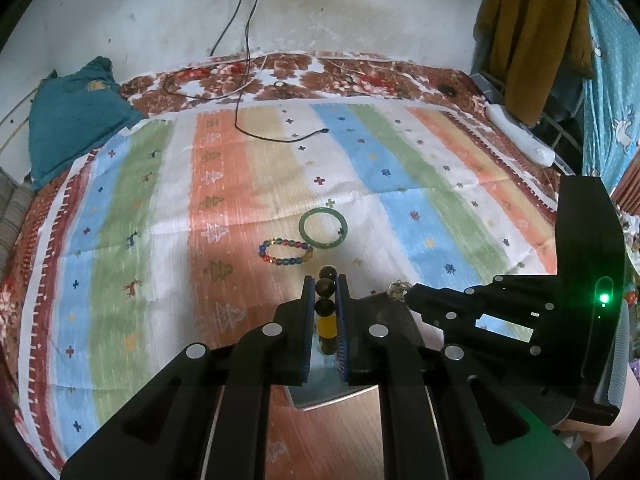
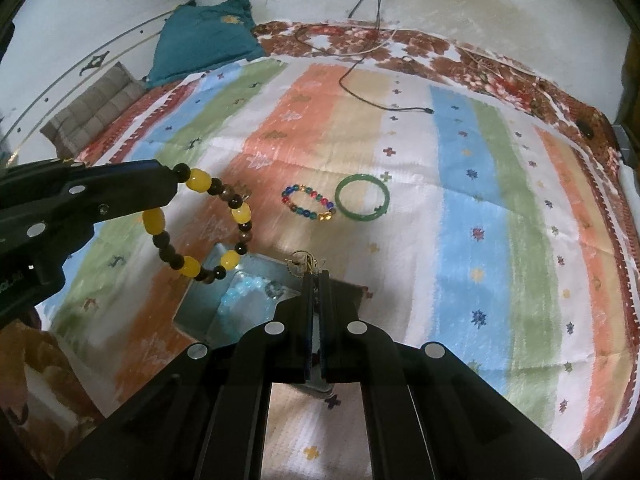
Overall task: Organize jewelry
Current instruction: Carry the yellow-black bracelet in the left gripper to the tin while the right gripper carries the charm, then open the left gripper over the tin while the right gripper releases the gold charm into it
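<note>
A: What is held just now?

B: A bracelet of yellow and dark beads (image 2: pixel 200 232) is clamped in the left gripper (image 1: pixel 326 280); the loop is seen hanging free over the box (image 2: pixel 224 292). A small gold piece (image 2: pixel 304 262), perhaps an earring, is pinched at the tips of the right gripper (image 2: pixel 318 276), whose jaws are closed tight on it. What it is exactly cannot be told.

A: And the box?

B: It lies open on the striped cloth (image 2: pixel 460 200), just below both grippers. Pale blue beads (image 2: pixel 240 290) are seen inside already, so some sorting is judged done.

A: What is left?

B: Two pieces are still on the cloth, well beyond the box: a multicoloured bead bracelet (image 1: pixel 285 253) and, just beside it, a green bangle (image 1: pixel 323 227). They look to be nearly touching. The two held pieces are not yet set down, so roughly half the task is judged to remain.

A: Is anything in the way?

B: Little. A black cable (image 1: pixel 280 134) is trailed across the far cloth, well apart from the jewelry. A teal garment (image 1: pixel 76 116) is bunched at the far left corner, and a white object (image 1: pixel 520 136) is laid at the right edge. The closeness of the two grippers over the box could be a nuisance, since the hanging loop might be caught.
</note>
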The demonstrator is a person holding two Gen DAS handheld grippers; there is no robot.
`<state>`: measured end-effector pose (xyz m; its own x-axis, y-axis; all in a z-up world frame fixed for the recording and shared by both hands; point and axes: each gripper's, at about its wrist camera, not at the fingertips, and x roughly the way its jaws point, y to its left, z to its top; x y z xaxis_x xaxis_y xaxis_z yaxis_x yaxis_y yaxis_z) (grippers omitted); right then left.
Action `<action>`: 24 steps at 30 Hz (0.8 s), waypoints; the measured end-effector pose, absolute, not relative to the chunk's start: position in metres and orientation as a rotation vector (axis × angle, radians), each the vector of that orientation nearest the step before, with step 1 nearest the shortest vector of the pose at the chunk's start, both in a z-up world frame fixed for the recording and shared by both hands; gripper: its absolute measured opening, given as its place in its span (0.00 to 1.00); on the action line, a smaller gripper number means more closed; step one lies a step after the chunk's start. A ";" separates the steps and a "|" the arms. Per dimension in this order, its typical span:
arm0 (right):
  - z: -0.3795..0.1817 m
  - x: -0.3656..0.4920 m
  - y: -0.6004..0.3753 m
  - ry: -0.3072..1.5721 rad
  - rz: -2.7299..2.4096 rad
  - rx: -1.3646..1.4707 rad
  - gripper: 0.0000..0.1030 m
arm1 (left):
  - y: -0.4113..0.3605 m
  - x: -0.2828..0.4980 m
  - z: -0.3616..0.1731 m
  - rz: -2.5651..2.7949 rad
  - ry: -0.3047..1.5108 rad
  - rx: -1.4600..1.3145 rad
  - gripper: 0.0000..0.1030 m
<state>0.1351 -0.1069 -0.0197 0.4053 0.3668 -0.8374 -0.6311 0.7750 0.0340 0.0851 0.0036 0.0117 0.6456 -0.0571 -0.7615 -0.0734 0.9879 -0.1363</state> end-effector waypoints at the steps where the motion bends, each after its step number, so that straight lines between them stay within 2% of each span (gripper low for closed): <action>1: -0.020 0.133 -0.107 0.967 0.646 -0.308 0.03 | 0.003 0.083 0.011 0.008 0.870 -0.163 0.09; 14: -0.030 0.132 -0.107 1.022 0.616 -0.315 0.03 | 0.013 0.074 0.000 0.056 0.920 -0.216 0.10; 19: -0.031 0.139 -0.113 1.034 0.582 -0.297 0.03 | 0.015 0.073 0.001 0.059 0.914 -0.223 0.31; 24: -0.033 0.147 -0.116 1.051 0.565 -0.283 0.03 | 0.017 0.074 0.002 0.072 0.913 -0.225 0.36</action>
<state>0.1466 -0.1161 -0.0327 0.3732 0.3025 -0.8770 -0.5644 0.8243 0.0442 0.0735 0.0167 0.0016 0.6106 -0.0337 -0.7912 -0.1572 0.9740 -0.1628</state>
